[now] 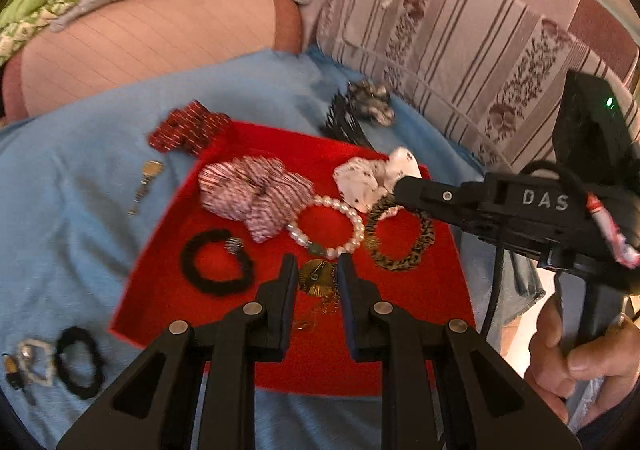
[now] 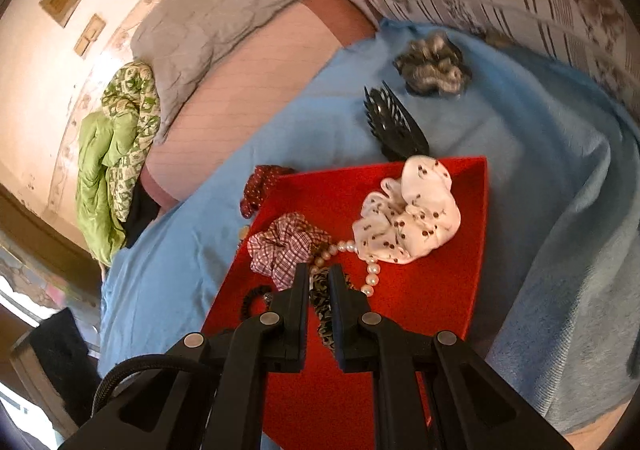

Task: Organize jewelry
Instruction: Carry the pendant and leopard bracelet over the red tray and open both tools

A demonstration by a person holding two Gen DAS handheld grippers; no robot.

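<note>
A red mat (image 1: 400, 310) lies on a blue blanket (image 1: 80, 210). My left gripper (image 1: 317, 270) is low over the mat's near half, shut on a gold disc pendant (image 1: 316, 280) whose chain hangs between the fingers. My right gripper (image 2: 319, 274) is shut on a leopard-print band (image 2: 324, 314). In the left wrist view the right gripper (image 1: 398, 186) reaches in from the right, with the leopard-print band (image 1: 400, 262) looping below its tip. A pearl bracelet (image 1: 356, 226), a striped scrunchie (image 1: 256, 190), a white dotted scrunchie (image 1: 364, 178) and a black hair tie (image 1: 216, 290) rest on the mat.
On the blanket around the mat lie a red scrunchie (image 1: 188, 128), a small key-like charm (image 1: 146, 182), a black claw clip (image 2: 394, 126), a grey scrunchie (image 2: 434, 68) and another black tie (image 1: 86, 390). Striped cushions (image 1: 460, 30) stand behind. A hand (image 1: 572, 362) grips the right tool.
</note>
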